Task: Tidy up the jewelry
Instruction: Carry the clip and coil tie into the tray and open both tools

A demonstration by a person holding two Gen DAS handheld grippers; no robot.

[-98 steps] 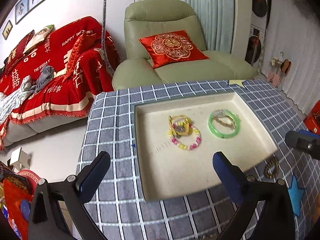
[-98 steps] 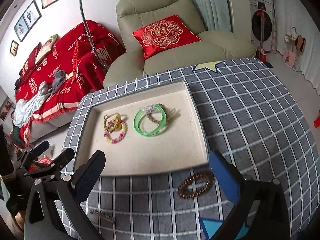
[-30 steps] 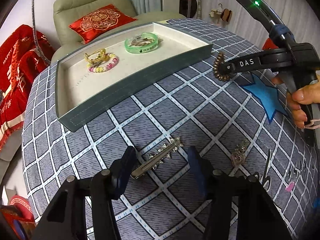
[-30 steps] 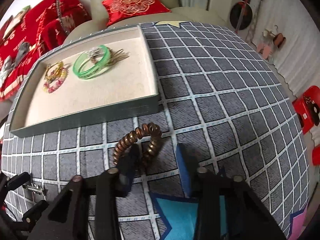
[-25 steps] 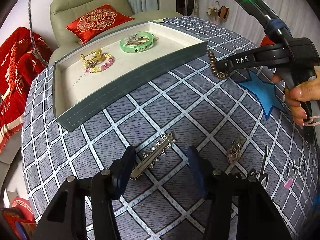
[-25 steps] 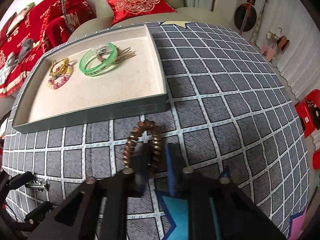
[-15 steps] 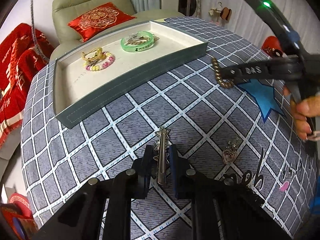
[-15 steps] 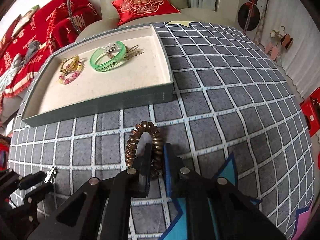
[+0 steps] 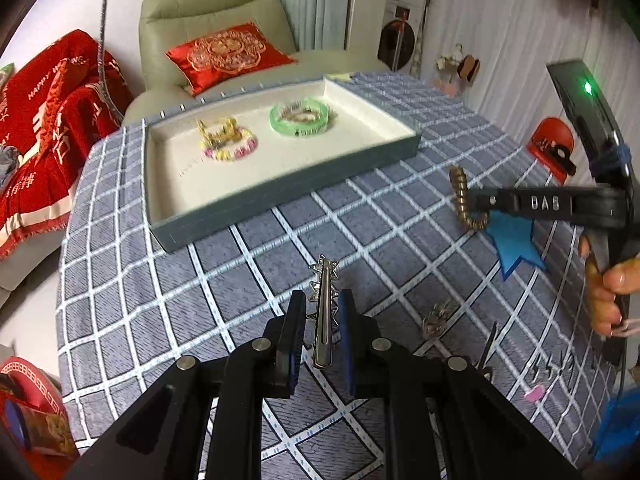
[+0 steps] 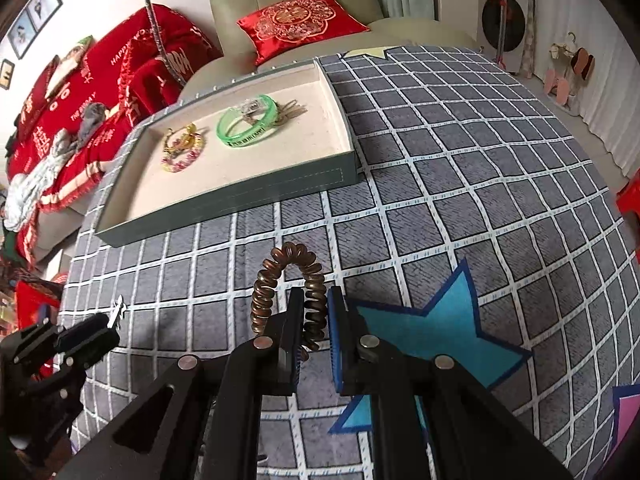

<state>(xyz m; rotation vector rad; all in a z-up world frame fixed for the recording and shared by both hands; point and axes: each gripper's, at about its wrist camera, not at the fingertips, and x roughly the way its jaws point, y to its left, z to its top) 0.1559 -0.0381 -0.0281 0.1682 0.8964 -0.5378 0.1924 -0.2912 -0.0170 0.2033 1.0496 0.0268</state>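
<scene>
Left wrist view: my left gripper [image 9: 322, 322] has its jaws pinched on a clip [image 9: 323, 312], a slim silver bar with spiky star trim, lifted clear of the checked cloth [image 9: 256, 272] on the worktop. Ahead, the tray [image 9: 280, 188], grey-green outside with a pale, soft-looking lining, holds a green bangle [image 9: 300, 120] and a pink-and-yellow bead bracelet [image 9: 228, 148]. A small silver charm [image 9: 438, 316] lies on the cloth to my right. The clip is thin and rigid, so I judge it best kept level, carried over the near wall and let go low on bare lining.

Right wrist view: my right gripper [image 10: 312, 324] has its jaws closed on one side of a coil [image 10: 286, 292], a bronze, springy spiral loop that stands up and arches forward. It hangs above the cloth, short of the tray [image 10: 248, 196], beside a blue star patch [image 10: 432, 328]. Being elastic, it may bounce on release, so I would set it down well inside, apart from the green bangle [image 10: 248, 126]. The left gripper [image 10: 86, 338] shows at far left.
</scene>
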